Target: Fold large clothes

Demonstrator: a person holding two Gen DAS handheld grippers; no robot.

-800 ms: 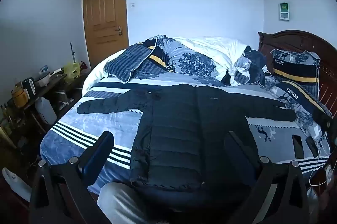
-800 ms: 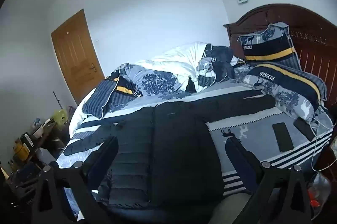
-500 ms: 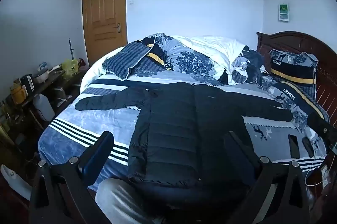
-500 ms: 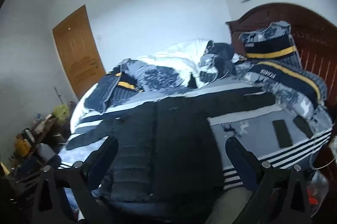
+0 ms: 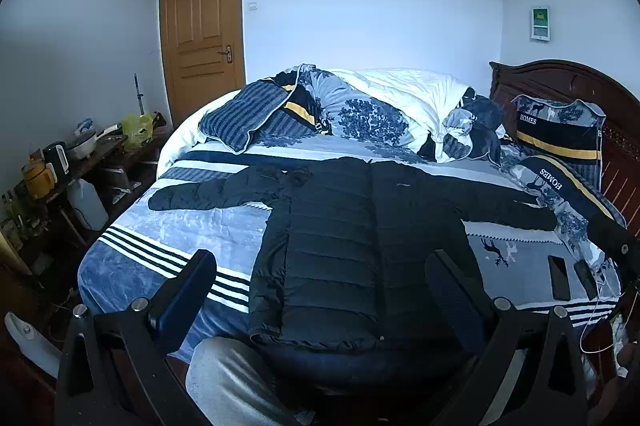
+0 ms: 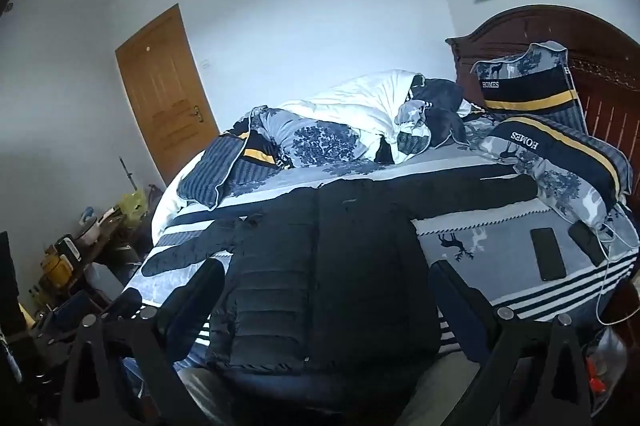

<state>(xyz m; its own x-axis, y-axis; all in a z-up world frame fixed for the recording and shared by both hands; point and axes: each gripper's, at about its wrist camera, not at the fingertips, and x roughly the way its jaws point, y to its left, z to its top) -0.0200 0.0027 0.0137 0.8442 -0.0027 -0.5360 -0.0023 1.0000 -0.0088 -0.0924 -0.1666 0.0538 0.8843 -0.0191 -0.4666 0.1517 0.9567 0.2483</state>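
A large black puffer jacket (image 5: 360,234) lies flat on the bed, front up, both sleeves spread out to the sides. It also shows in the right wrist view (image 6: 332,266). My left gripper (image 5: 320,290) is open and empty, held above the jacket's hem at the near bed edge. My right gripper (image 6: 324,298) is also open and empty, over the lower part of the jacket. Neither touches the cloth.
The bed (image 5: 172,234) has a striped blue blanket, a heaped duvet (image 5: 380,110) and pillows (image 5: 560,134) by the wooden headboard. Two phones (image 6: 548,258) lie on the right side. A cluttered side table (image 5: 68,162) stands left, a door (image 5: 200,26) beyond. My leg (image 5: 228,382) is below.
Both grippers shifted slightly, the views tilting a little; the jacket has not moved and both grippers stay open.
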